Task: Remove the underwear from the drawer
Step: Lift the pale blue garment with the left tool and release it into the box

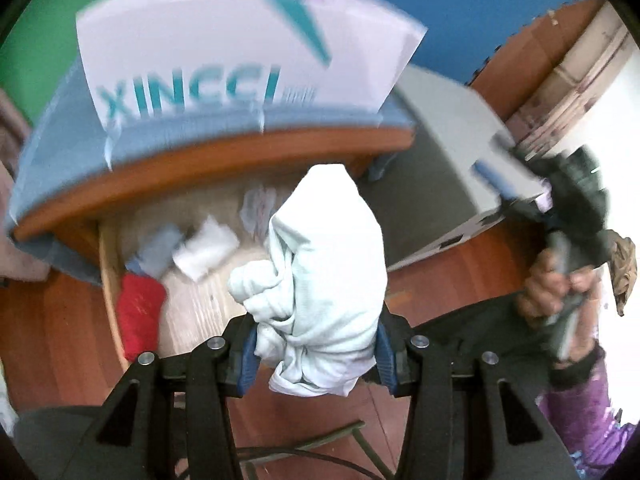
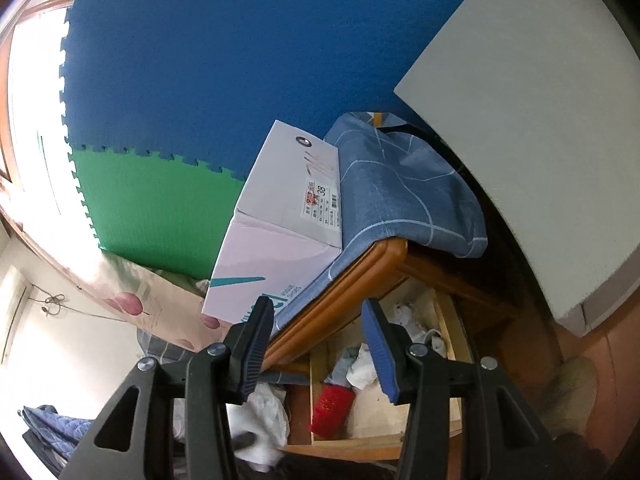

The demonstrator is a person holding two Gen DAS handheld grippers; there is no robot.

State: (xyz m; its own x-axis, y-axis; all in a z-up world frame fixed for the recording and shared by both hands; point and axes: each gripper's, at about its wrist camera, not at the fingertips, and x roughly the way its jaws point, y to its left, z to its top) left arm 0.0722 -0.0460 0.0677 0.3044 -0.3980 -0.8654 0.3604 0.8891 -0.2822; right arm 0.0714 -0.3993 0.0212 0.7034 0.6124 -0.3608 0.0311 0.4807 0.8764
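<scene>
up above the open drawer, the left gripper point(image 1: 316, 354) has its blue ribbed pads pressed on both sides of a bunched pale mint-white cotton underwear garment point(image 1: 324, 264), which hangs clear of the light wooden drawer point(image 1: 200, 292) beneath it. left in that drawer are a red folded cloth point(image 1: 140, 312), a small white folded piece point(image 1: 206, 246), a pale blue-grey piece point(image 1: 158, 250) and, further back, what looks like a patterned white item, too blurred to name. over the drawer runs the orange-brown wooden cabinet top point(image 1: 200, 164), covered by a blue checked cloth point(image 2: 404, 192) on which stands a white cardboard shoe box with teal lettering point(image 1: 240, 52). at the right edge of the left wrist view, a person's hand point(image 1: 556, 292) grips the other tool's dark handle. the right gripper point(image 2: 318, 346) is held off to the side with its jaws partly apart and nothing between them; past its fingers the same drawer shows. behind everything is a blue and green foam-mat wall point(image 2: 220, 60).
</scene>
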